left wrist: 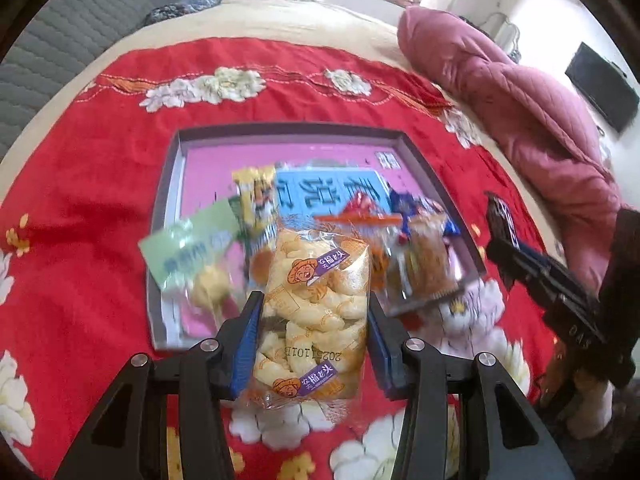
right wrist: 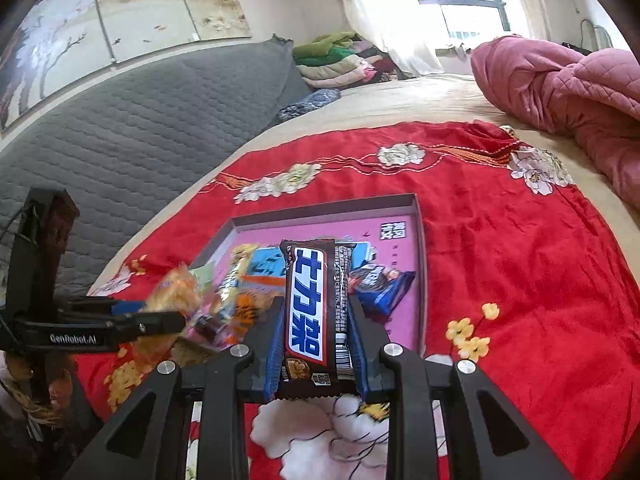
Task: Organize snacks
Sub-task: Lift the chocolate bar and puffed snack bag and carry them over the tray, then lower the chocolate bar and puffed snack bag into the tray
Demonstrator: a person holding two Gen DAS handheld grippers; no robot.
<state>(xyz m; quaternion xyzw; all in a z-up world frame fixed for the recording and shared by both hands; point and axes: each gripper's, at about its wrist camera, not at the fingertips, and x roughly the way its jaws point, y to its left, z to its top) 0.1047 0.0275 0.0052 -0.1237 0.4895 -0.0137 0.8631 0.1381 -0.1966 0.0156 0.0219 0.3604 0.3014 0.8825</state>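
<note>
My left gripper (left wrist: 316, 300) is shut on a clear bag of yellow puffed snacks (left wrist: 316, 304), held over the near edge of a shallow pink box (left wrist: 280, 130). My right gripper (right wrist: 316, 304) is shut on a brown chocolate bar (right wrist: 310, 304), held above the same box (right wrist: 416, 240). Inside the box lie several snack packs: a green one (left wrist: 188, 252), a yellow one (left wrist: 256, 200), an orange one (left wrist: 360, 216) and a blue one (right wrist: 384, 288). The right gripper shows at the right of the left wrist view (left wrist: 540, 272); the left gripper shows at the left of the right wrist view (right wrist: 120, 320).
The box rests on a red flowered cloth (left wrist: 100, 160) spread over a bed. A pink quilt (left wrist: 520, 100) is bunched at the right. A grey padded headboard (right wrist: 140, 120) and folded clothes (right wrist: 340, 60) stand beyond the bed.
</note>
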